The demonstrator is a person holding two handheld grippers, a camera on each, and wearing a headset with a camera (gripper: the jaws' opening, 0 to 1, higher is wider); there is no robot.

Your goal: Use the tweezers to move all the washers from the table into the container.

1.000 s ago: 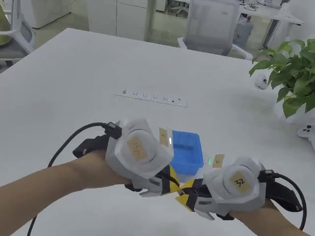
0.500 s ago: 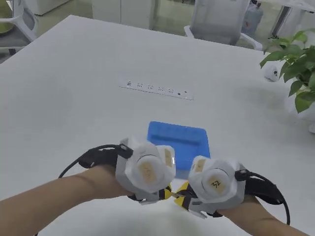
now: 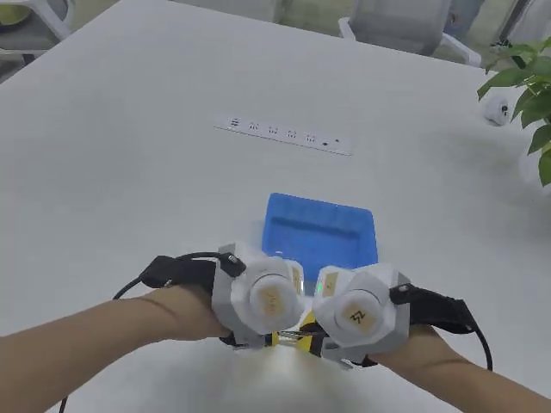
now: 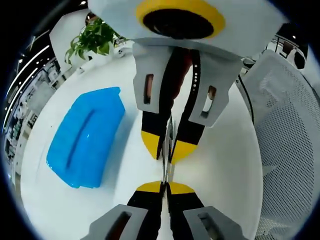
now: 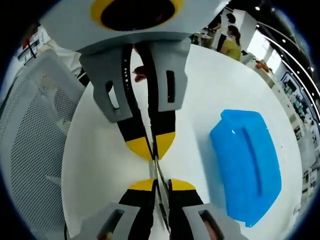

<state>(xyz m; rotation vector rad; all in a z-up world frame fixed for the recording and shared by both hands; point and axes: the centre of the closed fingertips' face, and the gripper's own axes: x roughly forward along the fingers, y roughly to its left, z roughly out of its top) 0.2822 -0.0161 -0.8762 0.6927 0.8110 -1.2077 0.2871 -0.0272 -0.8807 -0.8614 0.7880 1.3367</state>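
My two grippers meet tip to tip just in front of the blue container (image 3: 320, 231). A thin metal pair of tweezers (image 4: 167, 159) runs between them. In the left gripper view, my left gripper (image 4: 166, 186) is shut on one end and the right gripper (image 4: 168, 149) comes down from the top, shut on the other end. The right gripper view mirrors this: my right gripper (image 5: 156, 184) below, the left gripper (image 5: 150, 145) above, the tweezers (image 5: 156, 167) in the narrow gap. From the head view, the left gripper (image 3: 280, 334) and right gripper (image 3: 317, 340) sit side by side, their bodies hiding the tips.
A white power strip (image 3: 284, 135) lies on the white table (image 3: 129, 189) beyond the container. A potted plant (image 3: 527, 82) stands at the far right. A mesh chair (image 4: 285, 125) is at the table's near edge, and cables trail from both grippers.
The head camera has tilted down. Both grippers have drawn closer together, until their yellow tips meet over the tweezers.
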